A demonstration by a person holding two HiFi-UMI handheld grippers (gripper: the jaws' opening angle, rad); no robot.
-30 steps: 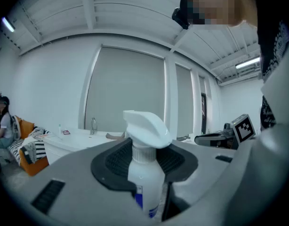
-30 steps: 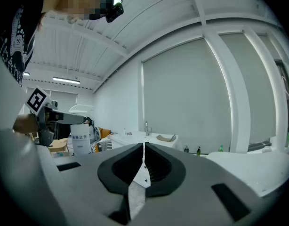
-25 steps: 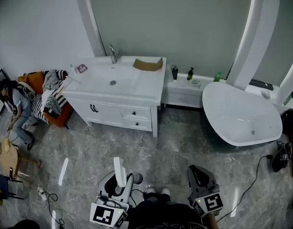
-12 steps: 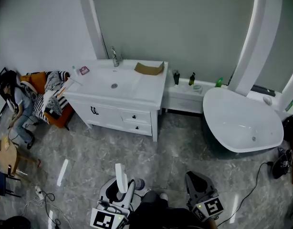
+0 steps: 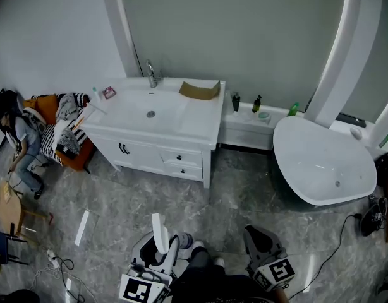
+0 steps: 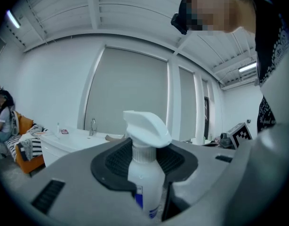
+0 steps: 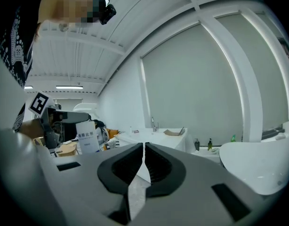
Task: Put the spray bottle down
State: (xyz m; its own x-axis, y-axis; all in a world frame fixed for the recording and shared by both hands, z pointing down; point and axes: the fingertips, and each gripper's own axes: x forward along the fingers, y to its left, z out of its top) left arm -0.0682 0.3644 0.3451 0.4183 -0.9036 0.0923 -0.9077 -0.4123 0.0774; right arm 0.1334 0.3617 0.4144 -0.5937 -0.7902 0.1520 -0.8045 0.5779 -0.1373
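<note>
Left gripper view looks straight along the left tongs [image 6: 145, 160]. Their two dark ribbed pads press on the body of the spray bottle [image 6: 145, 175] from either side. The bottle stands upright in that grip, with its white trigger head above the jaws and a blue label low on its body. It rests on nothing but the tongs.

In the right gripper view the right tongs [image 7: 143, 161] have their jaws drawn together to a thin slit, with nothing between them.

From the head view both tongs sit at the bottom edge, side by side and apart. Each carries a marker cube [image 5: 142, 288], and the bottle's white head pokes up over the left pair.

A grey marbled floor [image 5: 238, 197] lies under them, and a black cable [image 5: 334, 235] trails across it on the right.

Farther off stands a white vanity whose top surface [image 5: 197, 122] holds a basin. A faucet [image 5: 151, 74] sits at its back edge and a piece of brown cardboard [image 5: 198, 89] lies on its back right corner. The bottle is well apart from that surface.

Just right of the vanity, a low white ledge [image 5: 244, 124] carries a few small bottles [image 5: 236, 100]. Beyond the ledge is a white bathtub [image 5: 320, 156].

Left of the vanity an orange seat [image 5: 43, 103] is piled with striped clothing [image 5: 64, 130], and a person [image 5: 20, 141] sits beside it at the far left. A plain grey wall closes the scene behind.
</note>
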